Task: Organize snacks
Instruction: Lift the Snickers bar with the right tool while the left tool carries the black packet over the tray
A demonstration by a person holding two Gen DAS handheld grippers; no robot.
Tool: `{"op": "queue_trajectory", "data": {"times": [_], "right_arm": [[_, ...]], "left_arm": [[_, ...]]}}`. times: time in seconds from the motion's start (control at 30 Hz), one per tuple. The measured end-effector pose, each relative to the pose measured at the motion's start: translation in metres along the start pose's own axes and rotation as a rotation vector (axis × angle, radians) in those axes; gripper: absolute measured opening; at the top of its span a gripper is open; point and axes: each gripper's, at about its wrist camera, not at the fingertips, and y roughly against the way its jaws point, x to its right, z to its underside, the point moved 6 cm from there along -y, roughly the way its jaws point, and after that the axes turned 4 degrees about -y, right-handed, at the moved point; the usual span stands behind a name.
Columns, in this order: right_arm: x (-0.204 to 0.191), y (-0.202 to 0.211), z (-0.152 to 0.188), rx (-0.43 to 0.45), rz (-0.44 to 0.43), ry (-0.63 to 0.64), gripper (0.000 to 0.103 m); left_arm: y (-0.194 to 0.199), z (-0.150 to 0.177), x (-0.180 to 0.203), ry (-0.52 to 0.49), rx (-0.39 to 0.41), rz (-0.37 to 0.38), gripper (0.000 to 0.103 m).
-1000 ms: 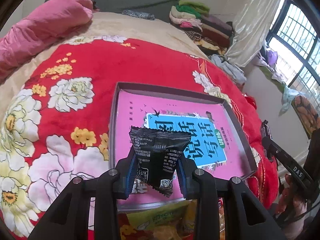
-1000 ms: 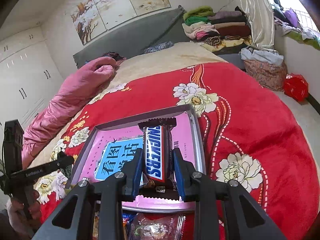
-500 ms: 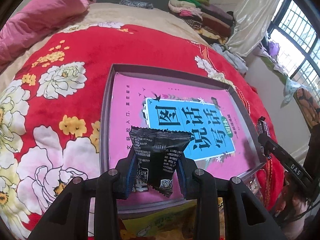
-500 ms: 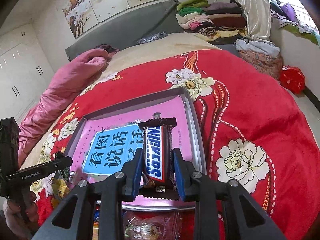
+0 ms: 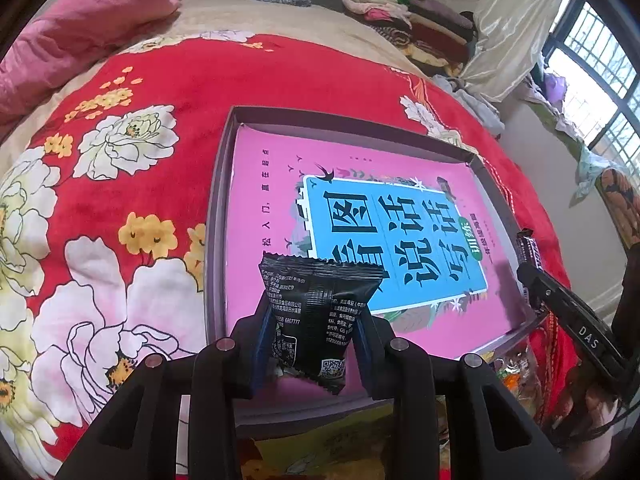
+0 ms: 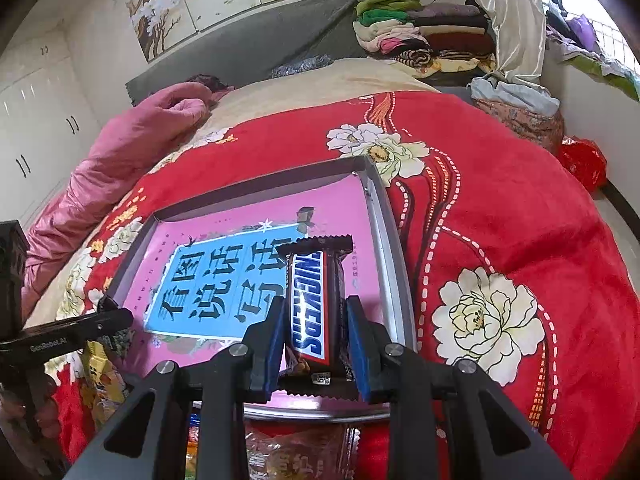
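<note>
A shallow grey box (image 5: 218, 200) with a pink and blue printed sheet on its floor lies on the red flowered blanket. My left gripper (image 5: 312, 332) is shut on a small black snack packet (image 5: 316, 312), held above the box's near left part. My right gripper (image 6: 314, 330) is shut on a Snickers bar (image 6: 308, 304), held upright over the near right part of the same box (image 6: 394, 280). In the left wrist view the right gripper shows at the right edge as a black arm (image 5: 576, 320). In the right wrist view the left gripper shows at the left edge (image 6: 68, 332).
More wrapped snacks lie on the blanket just below the box's near edge (image 5: 320, 444) (image 6: 280, 456). A pink quilt (image 6: 120, 148) lies at the bed's far left. Folded clothes (image 6: 420, 36) are stacked at the head. The bed drops off to the floor at right.
Both grippers have sunk toward the box with their snacks still held. The box now looks larger and closer in both views.
</note>
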Motion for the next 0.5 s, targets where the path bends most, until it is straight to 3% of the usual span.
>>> {"op": "queue_trajectory", "data": {"times": [0.5], "right_arm": [[0.0076, -0.0039, 0.0068, -0.022, 0.084, 0.041, 0.030]], "left_arm": [[-0.0001, 0.0034, 0.0024, -0.018, -0.014, -0.011, 0.038]]}}
